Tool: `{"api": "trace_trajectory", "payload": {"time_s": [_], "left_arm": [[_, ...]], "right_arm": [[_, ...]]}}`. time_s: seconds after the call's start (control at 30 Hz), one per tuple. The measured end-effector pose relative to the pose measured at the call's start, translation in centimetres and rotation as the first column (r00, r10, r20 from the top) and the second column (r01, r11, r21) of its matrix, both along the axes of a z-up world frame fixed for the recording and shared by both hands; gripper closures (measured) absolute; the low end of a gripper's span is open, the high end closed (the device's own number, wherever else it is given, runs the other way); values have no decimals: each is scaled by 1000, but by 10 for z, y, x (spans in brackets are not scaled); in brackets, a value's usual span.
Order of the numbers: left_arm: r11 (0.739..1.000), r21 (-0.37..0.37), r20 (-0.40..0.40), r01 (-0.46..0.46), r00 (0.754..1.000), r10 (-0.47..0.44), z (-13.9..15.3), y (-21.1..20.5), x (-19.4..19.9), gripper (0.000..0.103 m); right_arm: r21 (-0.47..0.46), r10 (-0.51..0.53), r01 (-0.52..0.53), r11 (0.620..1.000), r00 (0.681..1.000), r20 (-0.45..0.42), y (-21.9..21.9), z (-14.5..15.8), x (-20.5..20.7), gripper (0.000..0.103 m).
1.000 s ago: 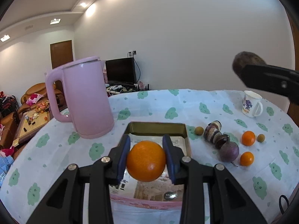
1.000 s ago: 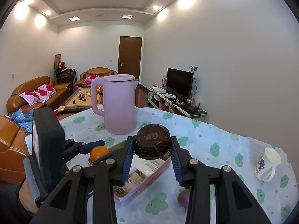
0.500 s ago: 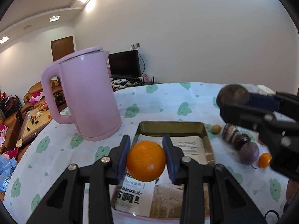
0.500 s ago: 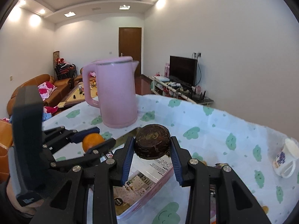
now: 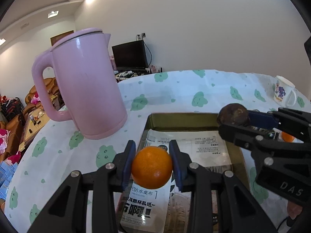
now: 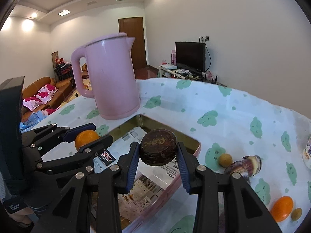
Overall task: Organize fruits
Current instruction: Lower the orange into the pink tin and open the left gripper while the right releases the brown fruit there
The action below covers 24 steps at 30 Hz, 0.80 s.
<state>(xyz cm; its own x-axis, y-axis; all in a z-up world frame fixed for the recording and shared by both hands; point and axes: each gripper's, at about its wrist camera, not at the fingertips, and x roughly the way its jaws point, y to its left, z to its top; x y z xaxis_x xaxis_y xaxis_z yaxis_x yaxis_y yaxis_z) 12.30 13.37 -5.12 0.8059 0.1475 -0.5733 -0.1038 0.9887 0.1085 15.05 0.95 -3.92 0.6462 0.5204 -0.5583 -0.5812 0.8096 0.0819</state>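
On a tablecloth [image 5: 175, 95] printed with green clouds sat a pink kettle [image 5: 85, 85] and a paper-lined tray [image 5: 186, 120]. Above the tray, the left gripper [image 5: 152, 163] clamped an orange [image 5: 152, 167] between its pads; the right gripper [image 6: 158, 155] pinched a dark brown fruit [image 6: 158, 149] likewise.

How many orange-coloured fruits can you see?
2. One orange is gripped in the left hand-held gripper over the tray; another orange fruit lies on the tablecloth at lower right. Others may be hidden.

The mug [image 6: 308, 153] is cut off by the right edge.
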Motion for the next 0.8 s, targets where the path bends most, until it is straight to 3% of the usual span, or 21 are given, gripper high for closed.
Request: {"api": "trace_trajectory", "payload": {"time_s": [0.57, 0.8], "left_arm": [[1000, 15, -63, 3, 998, -2, -19, -3, 10, 65], [1000, 18, -77, -5, 997, 7, -22, -3, 12, 65]], "right_arm": [[-27, 13, -15, 1000, 998, -69, 8, -29, 14, 63], [-36, 18, -20, 999, 999, -49, 11, -32, 11, 63]]}}
